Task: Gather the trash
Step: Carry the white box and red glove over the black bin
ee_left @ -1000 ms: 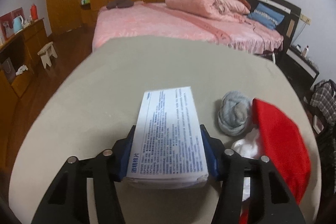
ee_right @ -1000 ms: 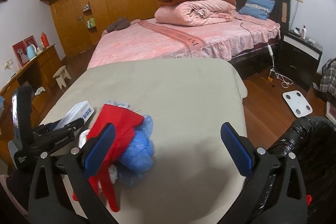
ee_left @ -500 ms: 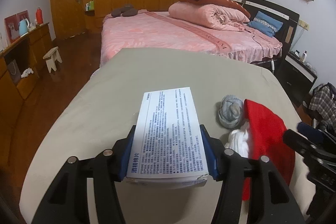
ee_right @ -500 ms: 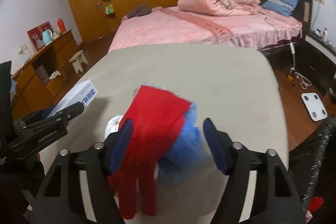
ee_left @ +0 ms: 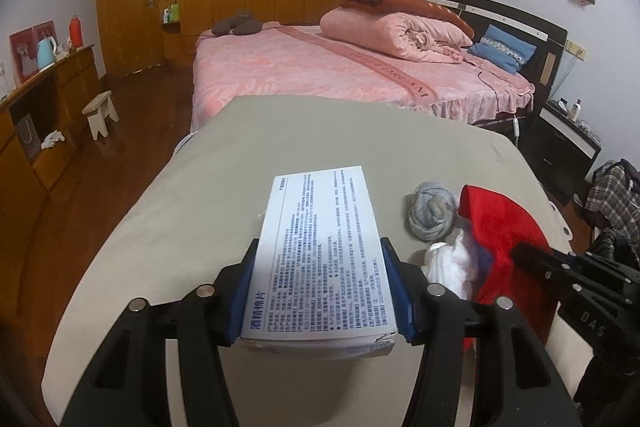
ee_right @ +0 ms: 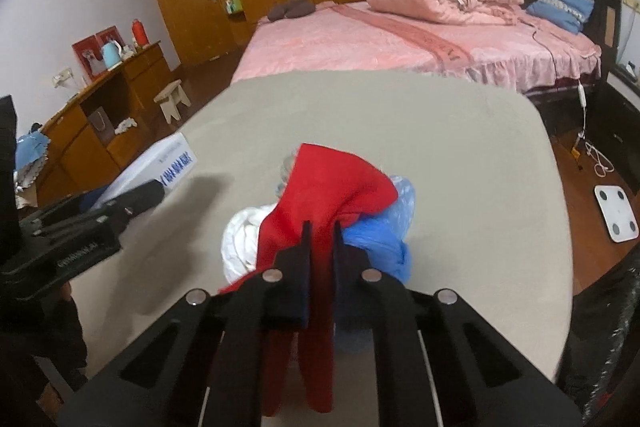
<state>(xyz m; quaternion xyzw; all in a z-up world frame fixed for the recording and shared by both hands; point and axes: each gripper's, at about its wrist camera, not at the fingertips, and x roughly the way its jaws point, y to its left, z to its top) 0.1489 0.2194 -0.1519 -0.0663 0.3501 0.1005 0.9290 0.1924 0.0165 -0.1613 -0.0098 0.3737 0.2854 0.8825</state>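
Since the red glove [ee_right: 320, 203] is limp and light (mid-frame), the right gripper [ee_right: 320, 247] pinches its cloth, while the left gripper [ee_left: 318, 291] clamps the stiff white box [ee_left: 320, 251] by its sides.

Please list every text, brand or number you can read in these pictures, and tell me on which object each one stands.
"酒精棉片": large blue characters on the white box in the left gripper.
Fine print on the same box: too small to read.
Lettering on each gripper's black body: blurred.
Letters on the pink bed runner: unreadable.
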